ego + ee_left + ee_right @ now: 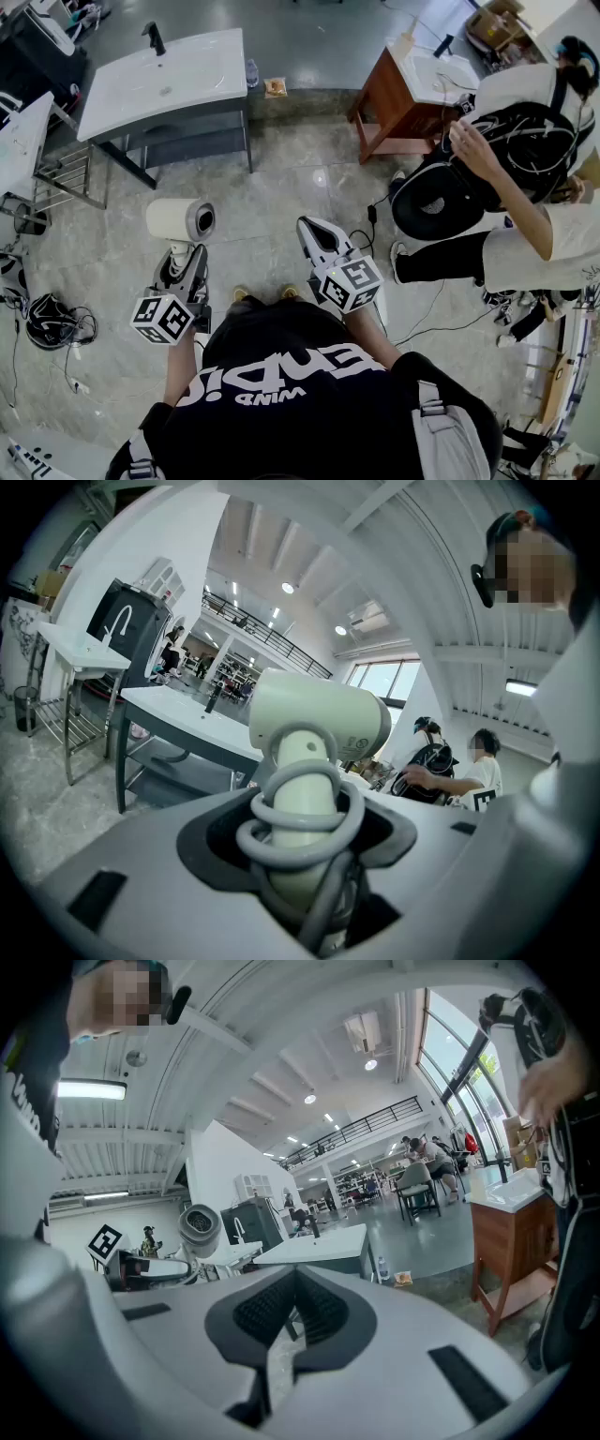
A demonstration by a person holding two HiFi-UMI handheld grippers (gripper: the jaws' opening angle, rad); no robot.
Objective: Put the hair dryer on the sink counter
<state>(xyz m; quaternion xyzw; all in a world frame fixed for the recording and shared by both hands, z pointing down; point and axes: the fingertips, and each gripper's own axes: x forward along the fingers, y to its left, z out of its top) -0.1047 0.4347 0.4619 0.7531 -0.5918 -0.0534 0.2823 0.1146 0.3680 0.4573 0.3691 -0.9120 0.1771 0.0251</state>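
Gripping hair dryer (178, 220) w/ left gripper (180, 261); right gripper (314, 232) closed

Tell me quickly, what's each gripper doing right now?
Left gripper: closed on the hair dryer, gripping its handle.
Right gripper: closed, holding nothing.

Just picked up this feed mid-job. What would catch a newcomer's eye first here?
The cream hair dryer, its cord coiled round the handle, is clamped in the left gripper at lower left of the head view. Ahead of it, upper left, is the white sink counter with a black tap; the right gripper is shut and empty. At right, another person handles a black backpack beside a wooden washstand.
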